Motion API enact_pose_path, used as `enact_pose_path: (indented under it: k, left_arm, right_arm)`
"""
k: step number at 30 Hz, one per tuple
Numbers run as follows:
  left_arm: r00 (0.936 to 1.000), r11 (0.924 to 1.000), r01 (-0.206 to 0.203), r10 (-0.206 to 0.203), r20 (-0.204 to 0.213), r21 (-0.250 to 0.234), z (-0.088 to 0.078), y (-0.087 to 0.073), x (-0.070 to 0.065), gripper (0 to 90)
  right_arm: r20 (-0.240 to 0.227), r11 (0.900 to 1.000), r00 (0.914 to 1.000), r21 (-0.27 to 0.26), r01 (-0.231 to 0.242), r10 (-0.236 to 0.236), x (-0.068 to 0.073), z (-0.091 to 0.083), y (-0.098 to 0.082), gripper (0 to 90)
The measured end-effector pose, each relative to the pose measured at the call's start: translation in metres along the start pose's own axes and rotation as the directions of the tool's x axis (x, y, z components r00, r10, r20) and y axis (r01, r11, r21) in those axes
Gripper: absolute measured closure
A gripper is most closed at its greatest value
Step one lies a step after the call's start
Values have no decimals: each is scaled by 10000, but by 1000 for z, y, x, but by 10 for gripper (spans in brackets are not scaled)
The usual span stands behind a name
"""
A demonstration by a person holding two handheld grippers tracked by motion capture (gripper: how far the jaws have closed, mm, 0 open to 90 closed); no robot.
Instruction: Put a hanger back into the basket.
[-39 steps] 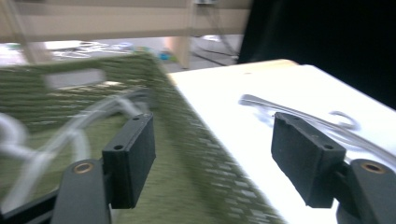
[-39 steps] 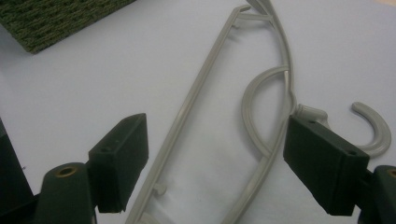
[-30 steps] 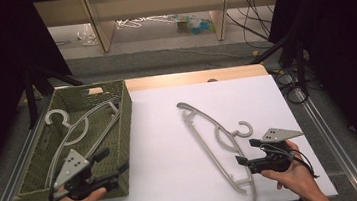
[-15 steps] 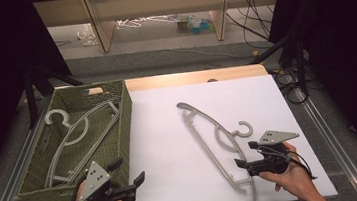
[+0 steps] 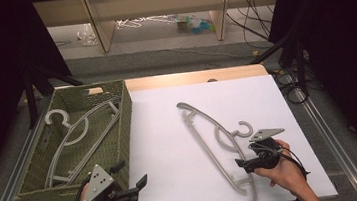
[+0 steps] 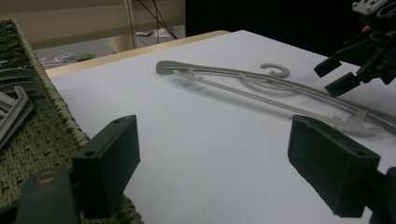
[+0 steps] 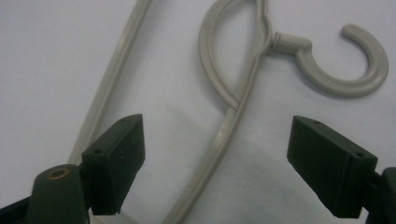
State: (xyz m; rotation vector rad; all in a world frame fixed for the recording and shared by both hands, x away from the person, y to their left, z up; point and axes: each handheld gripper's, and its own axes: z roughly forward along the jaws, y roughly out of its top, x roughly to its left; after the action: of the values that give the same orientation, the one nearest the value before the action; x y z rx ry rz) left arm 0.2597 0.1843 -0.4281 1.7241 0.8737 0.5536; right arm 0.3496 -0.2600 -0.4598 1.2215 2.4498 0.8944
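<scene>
Since a second ago our left gripper [image 5: 127, 179] has come back out of the woven basket [image 5: 127, 117] and sunk to the table's near edge, just beside the basket's near right corner; its jaws have just been opening and now stand wide with nothing between them. In the left gripper view we look across the white table top [image 6: 210, 140] toward the grey hanger [image 6: 261, 84] lying flat on it, with the basket wall [image 6: 51, 126] close against our left jaw. A second hanger [image 5: 77, 136] lies inside the basket.

Our right gripper [image 5: 246, 163] sits at the right of the table, over the near part of the hanger [image 5: 215, 137], close to its hook [image 5: 242, 129]. In the right gripper view its jaws are spread apart, and the hanger's arm [image 7: 229, 135] runs up between them without touching either pad; the hook [image 7: 355, 60] curls just beyond the right jaw. Nothing lies between the two grippers but bare table.
</scene>
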Motion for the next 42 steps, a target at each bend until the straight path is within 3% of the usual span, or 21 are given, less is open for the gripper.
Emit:
enact_pose_path:
  k: [2, 3, 6, 7, 8, 10, 11, 12, 13, 16, 17, 19, 20, 23, 27, 32, 36, 38, 42]
  left_arm:
    - [9999, 9999, 128, -128, -4, -5, 0, 0, -2, 167]
    - [9999, 9999, -100, 100, 85, -14, 1, 0, -2, 169]
    - [9999, 9999, 15, -16, 125, 107, 2, -1, -4, 168]
    - [9998, 9999, 34, -36, 176, 122, 2, -1, -5, 169]
    - [9996, 9997, -178, 174, 242, 151, 2, 0, -5, 168]
    - [9991, 9994, -284, 278, 317, 187, 2, 0, -6, 168]
    - [9991, 9994, -292, 285, 326, 209, 2, -1, -6, 168]
    - [9992, 9996, -182, 174, 373, 214, 3, -1, -7, 168]
    - [9986, 9991, -365, 356, 386, 236, 3, -1, -7, 168]
    - [9991, 9996, -160, 151, 387, 238, 3, -3, -7, 170]
    - [9992, 9996, -169, 160, 372, 242, 3, -3, -7, 170]
    - [9991, 9996, -149, 140, 395, 222, 3, -2, -7, 171]
    - [9989, 9995, -237, 228, 406, 211, 3, -2, -7, 171]
    - [9985, 9992, -317, 305, 456, 242, 3, -2, -7, 172]
    - [9976, 9986, -466, 453, 526, 238, 3, -2, -9, 174]
    - [9982, 9994, -281, 269, 532, 207, 4, -3, -9, 176]
    - [9970, 9983, -547, 534, 566, 222, 4, -2, -8, 177]
    - [9977, 9989, -412, 399, 546, 228, 3, -2, -9, 178]
    - [9973, 9985, -509, 499, 543, 180, 3, -2, -8, 178]
  right_arm:
    - [61, 9999, 10000, 123, -73, 73, -2, 5, 1, 227]
    - [73, 9997, 10000, 259, -15, 13, -4, 7, 1, 236]
    - [74, 9955, 9983, 751, -585, 581, -4, 11, 4, 279]
    - [43, 9953, 9987, 824, -503, 501, -4, 13, 6, 298]
    - [102, 9970, 9999, 764, -138, 130, -6, 18, 6, 318]
    - [-41, 9889, 9998, 1472, -205, 213, -3, 20, 10, 346]
    - [56, 9876, 9994, 1539, 319, -331, -3, 24, 12, 346]
    - [46, 9844, 9991, 1708, 418, -432, -3, 25, 14, 351]
    - [78, 9797, 9992, 1969, 377, -400, -2, 25, 16, 370]
    - [107, 9759, 9989, 2141, 425, -458, -4, 25, 19, 420]
    - [146, 9741, 9995, 2247, 242, -282, -3, 24, 19, 440]
    - [94, 9739, 9985, 2211, 513, -547, -7, 24, 19, 482]
    - [98, 9729, 9991, 2284, 373, -406, -7, 24, 20, 497]
    - [111, 9696, 9977, 2368, 617, -663, -9, 25, 22, 534]
    - [78, 9641, 9983, 2598, 545, -585, -9, 26, 25, 560]
    - [4, 9645, 9980, 2568, 616, -638, -13, 25, 25, 650]
    - [-48, 9680, 9986, 2454, 530, -534, -16, 24, 24, 698]
    - [-128, 9673, 9978, 2450, 660, -649, -18, 24, 24, 733]
    - [-227, 9646, 9939, 2397, 1104, -1081, -19, 22, 24, 815]
